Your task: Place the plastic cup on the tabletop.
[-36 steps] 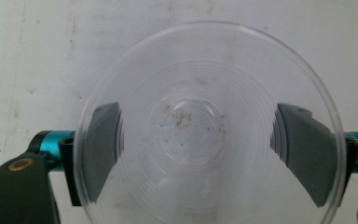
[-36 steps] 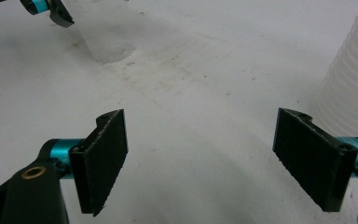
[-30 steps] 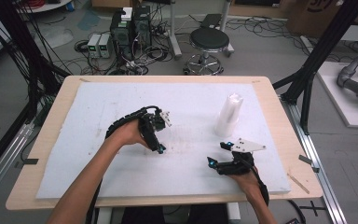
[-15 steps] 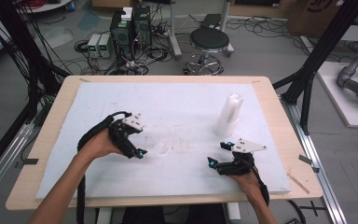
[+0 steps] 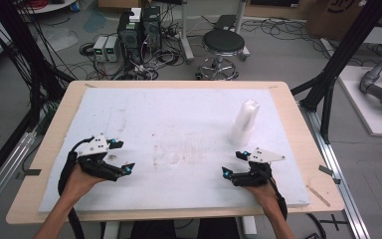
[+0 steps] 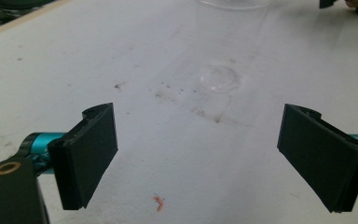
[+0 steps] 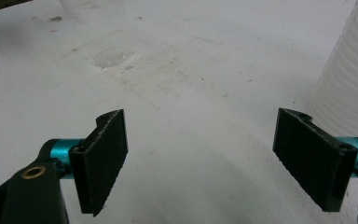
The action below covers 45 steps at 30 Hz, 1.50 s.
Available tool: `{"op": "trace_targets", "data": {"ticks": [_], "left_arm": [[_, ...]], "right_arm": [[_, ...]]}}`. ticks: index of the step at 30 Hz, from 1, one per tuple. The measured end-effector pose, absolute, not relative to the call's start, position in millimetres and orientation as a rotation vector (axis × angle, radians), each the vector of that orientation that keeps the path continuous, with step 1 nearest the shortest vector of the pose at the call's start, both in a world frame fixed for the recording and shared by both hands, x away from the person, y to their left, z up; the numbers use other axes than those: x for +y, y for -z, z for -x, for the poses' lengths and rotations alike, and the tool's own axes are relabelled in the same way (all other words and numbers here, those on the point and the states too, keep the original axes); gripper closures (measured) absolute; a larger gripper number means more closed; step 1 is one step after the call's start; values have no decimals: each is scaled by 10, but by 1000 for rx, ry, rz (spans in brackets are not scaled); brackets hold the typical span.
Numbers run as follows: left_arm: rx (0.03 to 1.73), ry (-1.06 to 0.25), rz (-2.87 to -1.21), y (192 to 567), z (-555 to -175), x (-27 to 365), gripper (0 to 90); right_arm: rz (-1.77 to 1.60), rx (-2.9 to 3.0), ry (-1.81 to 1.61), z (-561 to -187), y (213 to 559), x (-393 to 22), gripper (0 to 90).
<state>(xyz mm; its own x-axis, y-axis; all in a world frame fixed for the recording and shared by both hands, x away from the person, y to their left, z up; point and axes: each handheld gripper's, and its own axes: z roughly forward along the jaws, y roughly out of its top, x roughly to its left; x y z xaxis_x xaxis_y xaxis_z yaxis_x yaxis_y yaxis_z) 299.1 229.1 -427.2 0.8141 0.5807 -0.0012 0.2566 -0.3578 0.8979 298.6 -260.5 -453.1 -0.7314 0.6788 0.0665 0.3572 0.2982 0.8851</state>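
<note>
A clear plastic cup (image 6: 219,77) stands on the white board (image 5: 179,114), nearly see-through. It is faint at the board's middle in the high view (image 5: 176,155) and sits at upper left in the right gripper view (image 7: 106,55). A tall stack of ribbed white cups (image 5: 243,122) stands at the right, close beside my right gripper's far jaw (image 7: 349,79). My left gripper (image 5: 122,157) rests at the front left, open and empty (image 6: 205,154), well short of the clear cup. My right gripper (image 5: 234,163) rests at the front right, open and empty (image 7: 200,158).
The board lies on a wooden table (image 5: 303,124). Behind the table are a round stool (image 5: 223,44), computer boxes (image 5: 139,27) and cables on the floor. Black frame poles (image 5: 328,74) rise at both sides. The other gripper shows at the far top right of the left gripper view (image 6: 340,3).
My left gripper has drawn back from the middle of the board to the front left, leaving the clear cup behind. The right gripper has stayed put.
</note>
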Motion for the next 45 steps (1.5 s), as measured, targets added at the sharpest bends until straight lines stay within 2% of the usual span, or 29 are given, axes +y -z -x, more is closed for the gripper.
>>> {"op": "trace_targets", "data": {"ticks": [14, 27, 45], "left_arm": [[746, -469, -1755, 4608, -2777, 2366, 122], [769, -527, -1709, 4649, -2749, 2407, 122], [779, -527, -1698, 4657, -2749, 2413, 125]], "right_arm": [[-919, 2181, -1442, -2944, 4529, -2640, 174], [-919, 2159, -1469, -2920, 4528, -2659, 174], [-904, 2130, -1475, -2897, 4529, -2661, 174]]}}
